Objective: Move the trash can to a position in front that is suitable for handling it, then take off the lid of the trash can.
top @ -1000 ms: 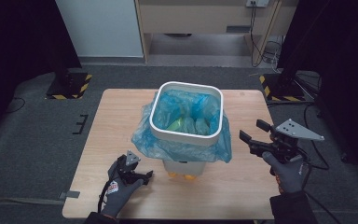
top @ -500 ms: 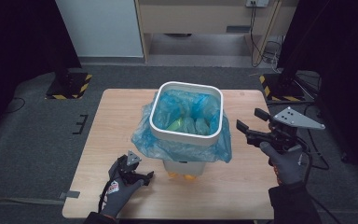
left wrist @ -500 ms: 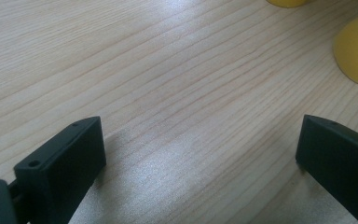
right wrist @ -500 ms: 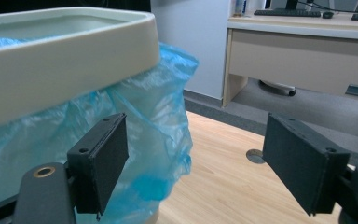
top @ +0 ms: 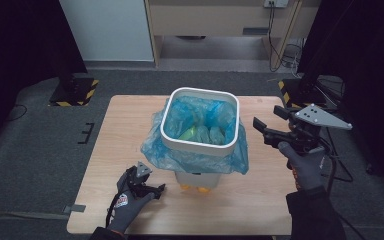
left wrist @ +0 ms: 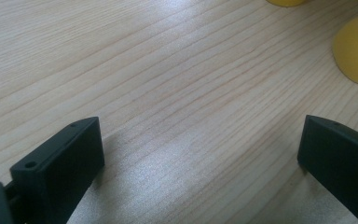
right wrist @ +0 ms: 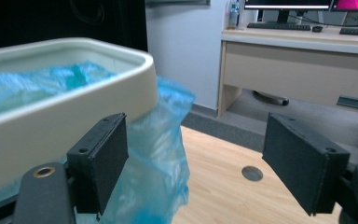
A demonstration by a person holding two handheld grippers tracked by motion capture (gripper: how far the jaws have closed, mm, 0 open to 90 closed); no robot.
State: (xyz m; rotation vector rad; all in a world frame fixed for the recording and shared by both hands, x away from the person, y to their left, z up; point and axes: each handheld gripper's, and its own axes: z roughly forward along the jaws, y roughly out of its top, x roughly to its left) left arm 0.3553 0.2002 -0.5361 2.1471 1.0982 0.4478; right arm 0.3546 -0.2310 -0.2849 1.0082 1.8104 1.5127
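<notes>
The bin (top: 200, 122), lined with a blue bag (top: 195, 157), stands mid-table. The right gripper (top: 270, 132) hovers beside its right rim, jaws spread and empty; it should pinch only loose film below the rim. The left gripper (top: 147, 187) rests near the front edge, jaws spread.

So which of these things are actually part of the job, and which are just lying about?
Part of the job:
- white bin
- blue bin liner
- right gripper, open, raised beside the bin
- left gripper, open, low over the table

Lying about:
- desk
- monitors
- floor cables
</notes>
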